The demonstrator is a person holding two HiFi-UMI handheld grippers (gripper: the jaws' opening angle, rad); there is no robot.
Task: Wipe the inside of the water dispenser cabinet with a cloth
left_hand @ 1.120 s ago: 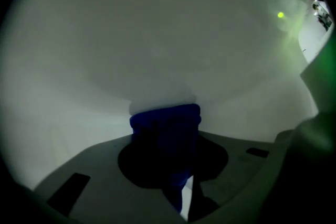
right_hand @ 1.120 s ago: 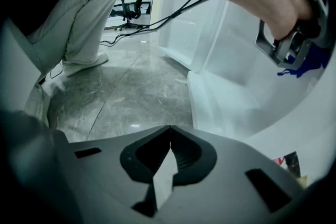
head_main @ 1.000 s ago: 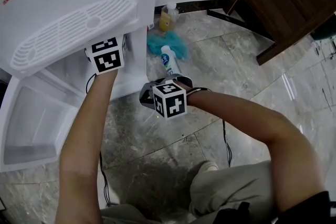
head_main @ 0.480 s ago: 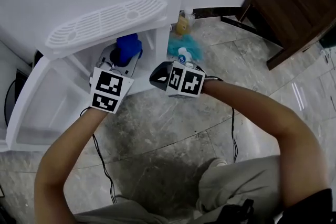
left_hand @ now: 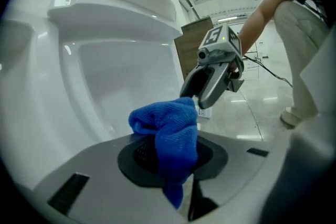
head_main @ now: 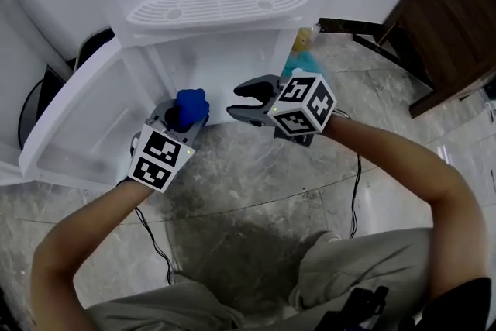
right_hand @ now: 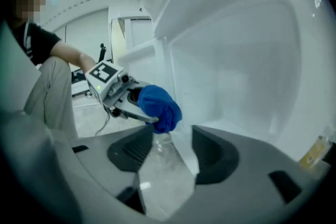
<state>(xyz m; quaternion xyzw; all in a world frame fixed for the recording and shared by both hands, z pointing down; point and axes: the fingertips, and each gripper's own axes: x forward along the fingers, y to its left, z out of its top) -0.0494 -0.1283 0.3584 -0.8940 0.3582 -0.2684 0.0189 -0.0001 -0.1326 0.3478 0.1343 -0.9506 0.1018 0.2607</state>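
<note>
Your left gripper (head_main: pixel 184 118) is pinched on the blue cloth (head_main: pixel 191 102), which bunches out past the jaw tips. You hold it in the air at the open front of the water dispenser cabinet (head_main: pixel 232 58), near its bottom edge and not yet against any wall. Your right gripper (head_main: pixel 246 99) has just been opening. Its jaws stand apart with nothing between them, close beside the cloth.

The cloth looks light, soft and limp, so it will probably fold and drag rather than push. The hold on the middle of the wad seems sound. Keep a thick pad of fabric ahead of the tips so that cloth, not jaw, meets the plastic.

The head view shows the cabinet door (head_main: pixel 70 128) swung wide on the left, but the drip tray (head_main: pixel 217 5) overhangs and hides much of the inside. The left gripper view shows a tail of cloth hanging below the jaws. The right gripper view alone shows the bare white inner walls and a small bottle (right_hand: pixel 315 152) at its right edge.
</note>
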